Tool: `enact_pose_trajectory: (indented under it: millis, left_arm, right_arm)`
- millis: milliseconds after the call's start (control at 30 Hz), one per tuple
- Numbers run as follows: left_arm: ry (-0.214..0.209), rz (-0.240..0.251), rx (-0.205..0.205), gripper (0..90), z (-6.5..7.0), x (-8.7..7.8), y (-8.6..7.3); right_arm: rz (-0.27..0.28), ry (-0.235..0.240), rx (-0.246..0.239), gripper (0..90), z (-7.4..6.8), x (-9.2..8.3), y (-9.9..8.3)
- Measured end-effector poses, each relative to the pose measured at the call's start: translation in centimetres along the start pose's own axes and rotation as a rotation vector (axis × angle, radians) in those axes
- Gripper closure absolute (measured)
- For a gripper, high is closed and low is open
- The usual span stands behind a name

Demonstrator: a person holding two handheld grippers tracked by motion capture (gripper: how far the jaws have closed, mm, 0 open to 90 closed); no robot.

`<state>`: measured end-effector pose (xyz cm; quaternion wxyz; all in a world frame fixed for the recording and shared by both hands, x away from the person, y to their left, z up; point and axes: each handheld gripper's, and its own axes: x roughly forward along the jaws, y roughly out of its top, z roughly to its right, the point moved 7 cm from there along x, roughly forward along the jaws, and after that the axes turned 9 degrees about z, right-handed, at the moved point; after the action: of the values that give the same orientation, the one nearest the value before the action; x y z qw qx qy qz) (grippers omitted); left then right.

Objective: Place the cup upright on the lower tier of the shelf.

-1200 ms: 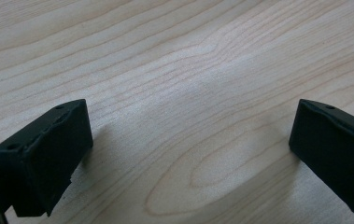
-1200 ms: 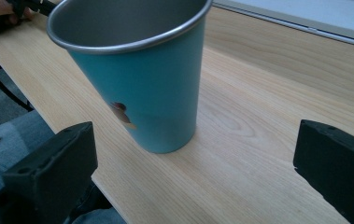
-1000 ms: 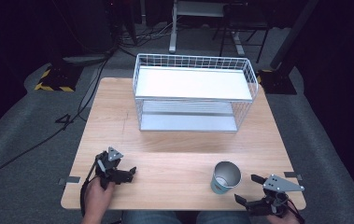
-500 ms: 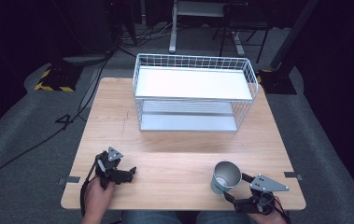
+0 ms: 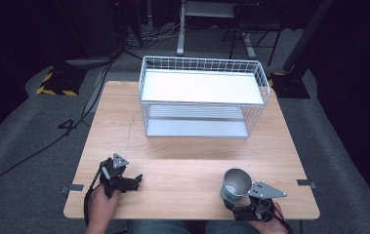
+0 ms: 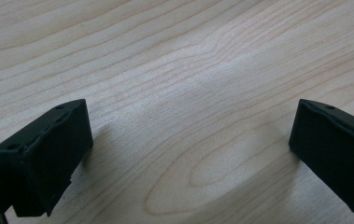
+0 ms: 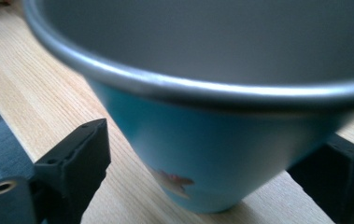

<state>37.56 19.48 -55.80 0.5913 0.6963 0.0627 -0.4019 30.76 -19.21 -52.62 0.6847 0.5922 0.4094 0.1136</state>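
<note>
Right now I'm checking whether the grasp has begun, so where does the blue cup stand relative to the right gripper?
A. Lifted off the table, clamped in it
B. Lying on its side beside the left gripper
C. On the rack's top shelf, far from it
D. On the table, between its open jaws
D: in the right gripper view the blue cup stands upright on the table, with a jaw of the right gripper apart from it on each side.

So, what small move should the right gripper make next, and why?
Probably close the right gripper on the blue cup. Its fingers are open, one on each side of the cup's lower part, with gaps still showing, and the cup stands upright on the table.
</note>
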Motion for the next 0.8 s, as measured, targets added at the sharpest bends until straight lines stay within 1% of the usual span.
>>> enact_pose_trajectory:
  millis: [100,200,300,433,700,800]
  left_arm:
    - [0.0,0.001,0.0,0.0,0.0,0.01,0.01]
    - [0.0,0.001,0.0,0.0,0.0,0.01,0.01]
    - [-0.001,0.001,0.0,0.0,0.0,0.01,0.01]
    - [0.0,0.001,0.0,0.0,0.0,0.01,0.01]
    - [0.0,0.001,0.0,0.0,0.0,0.01,0.01]
    - [-0.001,0.001,0.0,0.0,0.0,0.01,0.01]
  right_arm:
    - [-0.001,-0.012,0.0,12.1,0.06,0.3,0.01]
    - [-0.006,-0.015,0.011,14.9,0.17,0.45,-0.02]
    - [-0.006,-0.013,0.011,15.3,0.17,0.46,-0.02]
    - [-0.006,-0.005,-0.008,15.6,0.2,0.45,-0.05]
    - [-0.003,-0.009,-0.025,15.9,0.17,0.8,0.02]
    - [0.002,-0.01,-0.024,21.6,0.2,0.85,0.04]
